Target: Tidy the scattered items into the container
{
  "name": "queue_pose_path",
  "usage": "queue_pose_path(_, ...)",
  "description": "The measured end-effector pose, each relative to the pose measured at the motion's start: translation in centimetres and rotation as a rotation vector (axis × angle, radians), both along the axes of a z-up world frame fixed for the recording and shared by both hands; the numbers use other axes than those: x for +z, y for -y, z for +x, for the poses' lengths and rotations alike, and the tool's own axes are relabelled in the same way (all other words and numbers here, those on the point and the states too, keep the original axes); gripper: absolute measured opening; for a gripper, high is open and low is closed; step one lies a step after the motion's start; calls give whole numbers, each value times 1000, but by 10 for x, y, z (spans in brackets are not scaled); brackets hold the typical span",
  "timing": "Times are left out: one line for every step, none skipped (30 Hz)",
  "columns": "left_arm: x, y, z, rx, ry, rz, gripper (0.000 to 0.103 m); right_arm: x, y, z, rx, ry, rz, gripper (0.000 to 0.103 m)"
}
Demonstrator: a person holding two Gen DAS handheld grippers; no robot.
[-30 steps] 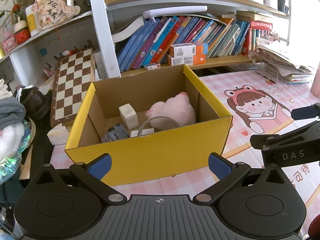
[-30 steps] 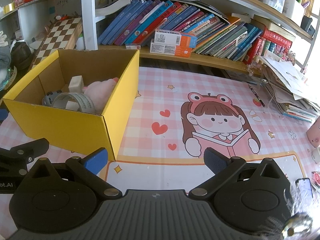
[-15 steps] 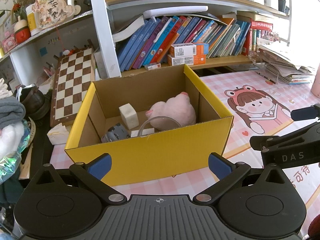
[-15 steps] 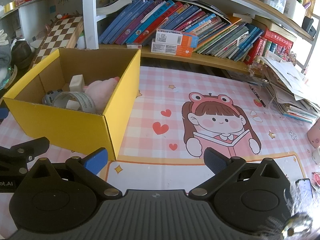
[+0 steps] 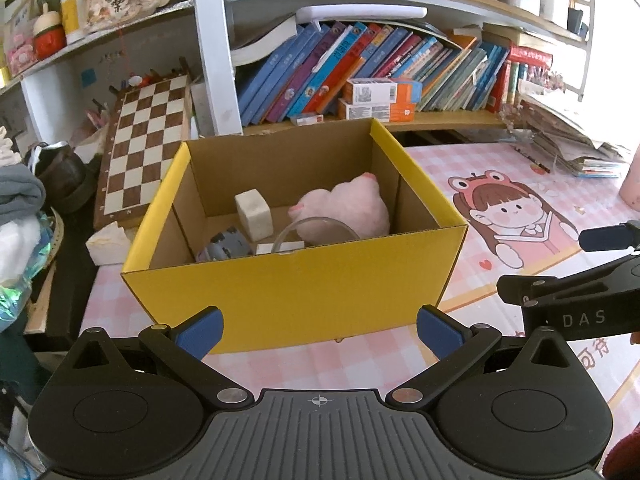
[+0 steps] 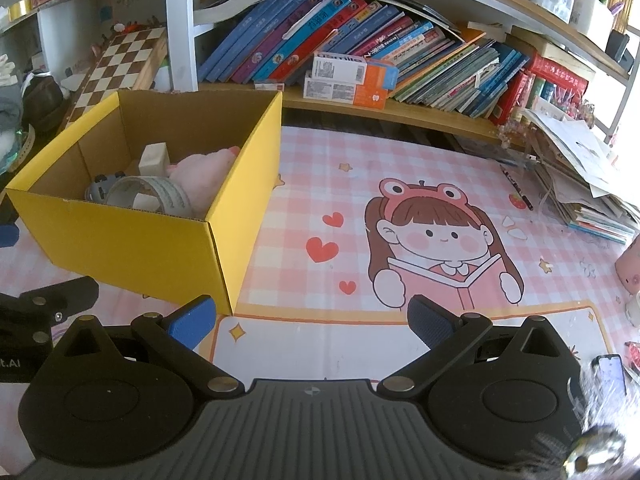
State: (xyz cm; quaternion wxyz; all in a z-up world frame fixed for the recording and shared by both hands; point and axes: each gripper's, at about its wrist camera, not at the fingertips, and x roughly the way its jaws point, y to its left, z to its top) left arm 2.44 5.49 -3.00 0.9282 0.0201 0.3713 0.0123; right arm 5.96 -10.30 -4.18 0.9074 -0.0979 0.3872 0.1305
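Nothing moved; yellow box (image 5: 296, 296) on pink mat (image 6: 400, 168).

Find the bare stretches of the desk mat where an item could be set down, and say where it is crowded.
Free: the pink mat between the yellow box and the paper stack, and the white panel ahead of the right gripper. Crowded: inside the box, with plush toy, tape roll and block; also left of the box.

A child's study corner at home: crammed bookshelf (image 6: 360, 52), chessboard (image 5: 144, 144), and a pink cartoon desk mat (image 6: 440, 184) underneath it all.
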Motion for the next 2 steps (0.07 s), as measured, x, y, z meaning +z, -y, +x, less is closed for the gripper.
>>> queue_pose_path(0, 1, 0, -4, 2, 4, 103, -1, 0, 0, 2, -3, -2, 103)
queue_pose_path(1, 3, 0, -10, 5, 8, 103, -2, 0, -1, 5, -5, -5, 103)
